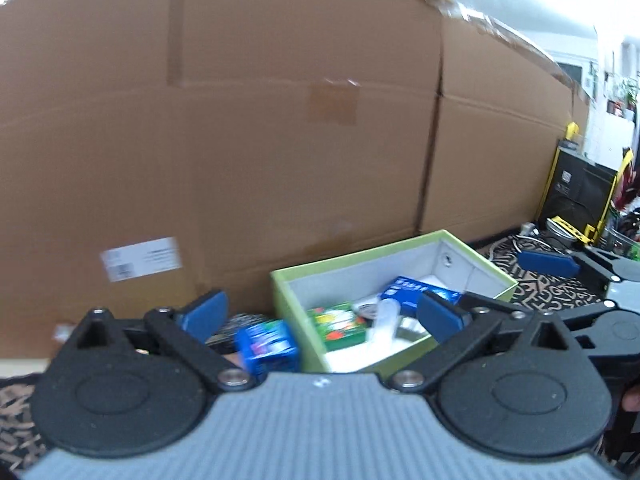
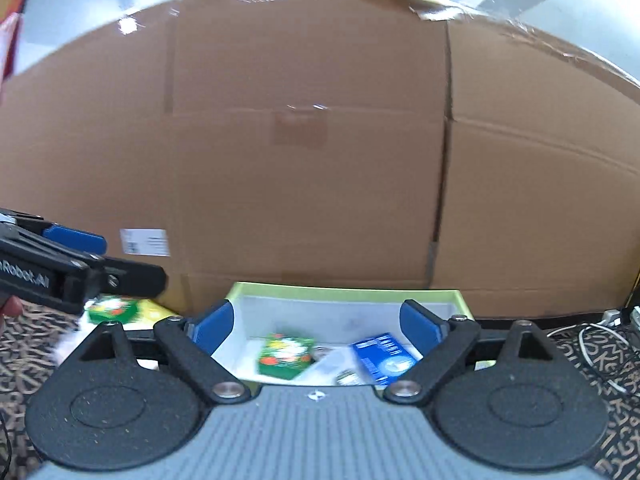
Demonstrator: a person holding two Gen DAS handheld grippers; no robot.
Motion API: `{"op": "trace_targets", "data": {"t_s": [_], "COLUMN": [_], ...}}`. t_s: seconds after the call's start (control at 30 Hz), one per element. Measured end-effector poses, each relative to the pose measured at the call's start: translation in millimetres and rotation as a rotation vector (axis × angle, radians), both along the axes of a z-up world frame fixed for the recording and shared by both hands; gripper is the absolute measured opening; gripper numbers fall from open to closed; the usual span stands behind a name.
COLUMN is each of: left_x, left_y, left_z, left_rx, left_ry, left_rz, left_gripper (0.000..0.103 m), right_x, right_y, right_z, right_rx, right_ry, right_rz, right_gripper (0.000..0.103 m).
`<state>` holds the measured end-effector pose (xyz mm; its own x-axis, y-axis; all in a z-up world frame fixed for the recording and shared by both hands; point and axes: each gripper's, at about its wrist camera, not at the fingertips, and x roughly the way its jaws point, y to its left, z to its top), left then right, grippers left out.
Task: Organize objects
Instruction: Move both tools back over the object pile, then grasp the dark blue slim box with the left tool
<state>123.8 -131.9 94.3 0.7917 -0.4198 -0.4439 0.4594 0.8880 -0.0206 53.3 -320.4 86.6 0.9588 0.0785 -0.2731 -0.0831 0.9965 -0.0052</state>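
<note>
Well beyond spread fingers (image 2: 316, 322), green bin (image 2: 344, 291).

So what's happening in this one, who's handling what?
A person is sorting small packages into a green box on a patterned carpet, with a gripper in each hand. Both the left gripper and the right gripper are open and empty. A green packet and a blue packet already lie in the box; another blue packet sits outside, left of it.
</note>
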Motion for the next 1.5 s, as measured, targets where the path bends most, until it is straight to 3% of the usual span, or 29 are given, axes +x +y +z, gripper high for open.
{"op": "trace_targets", "data": {"t_s": [0.17, 0.33, 0.6, 0.7, 0.83, 0.87, 0.93, 1.0, 1.1, 1.13, 1.27, 1.4, 1.5], "left_x": [-39.9, -60.6, -62.8, -57.1, -52.2, -50.7, -53.3, -53.5, -59.7, -61.5, -64.9, -61.1, -53.2], "left_y": [63.1, 104.6, 112.3, 99.3, 93.4, 98.5, 117.0, 132.8, 150.8, 157.7, 158.4, 122.2, 98.3], "left_z": [-11.6, -50.1, -106.2, -112.7, -125.0, -128.5, -130.5, -130.5, -133.0, -132.6, -122.0, -116.0, -125.2], "left_rx": [-0.027, -0.062, -0.124, -0.103, 0.0, 0.007, -0.054, -0.051, 0.044, 0.029, -0.112, -0.091, -0.02], "left_ry": [0.002, 0.108, 0.281, 0.265, 0.238, 0.252, 0.272, 0.275, 0.246, 0.257, 0.297, 0.301, 0.316], "left_rz": [0.114, 0.211, 0.24, 0.213, 0.259, 0.275, 0.284, 0.331, 0.454, 0.471, 0.384, 0.222, 0.183], "left_gripper": [0.103, 0.103, 0.103, 0.103, 0.103, 0.103, 0.103, 0.103, 0.103, 0.103, 0.103, 0.102, 0.076], "right_x": [-30.6, -35.5, -38.6, -39.7, -41.2, -41.1, -37.3, -34.1, -29.2, -26.8, -14.7, -11.9, -11.2], "right_y": [22.6, 52.2, 64.5, 59.6, 57.8, 58.2, 60.4, 63.9, 71.4, 74.3, 85.1, 84.4, 77.6], "right_z": [-17.1, -47.2, -89.2, -94.6, -97.0, -97.2, -98.9, -100.1, -102.6, -103.5, -105.8, -103.2, -102.5], "right_rx": [0.033, 0.071, 0.086, 0.122, 0.112, 0.112, 0.117, 0.119, 0.119, 0.116, 0.101, 0.112, 0.113], "right_ry": [-0.009, 0.068, 0.18, 0.21, 0.214, 0.217, 0.227, 0.233, 0.239, 0.244, 0.263, 0.248, 0.256], "right_rz": [0.051, 0.108, 0.048, 0.034, 0.028, 0.03, 0.036, 0.048, 0.073, 0.083, 0.102, 0.08, 0.034], "right_gripper": [0.095, 0.095, 0.095, 0.095, 0.095, 0.095, 0.095, 0.095, 0.095, 0.095, 0.095, 0.095, 0.095]}}
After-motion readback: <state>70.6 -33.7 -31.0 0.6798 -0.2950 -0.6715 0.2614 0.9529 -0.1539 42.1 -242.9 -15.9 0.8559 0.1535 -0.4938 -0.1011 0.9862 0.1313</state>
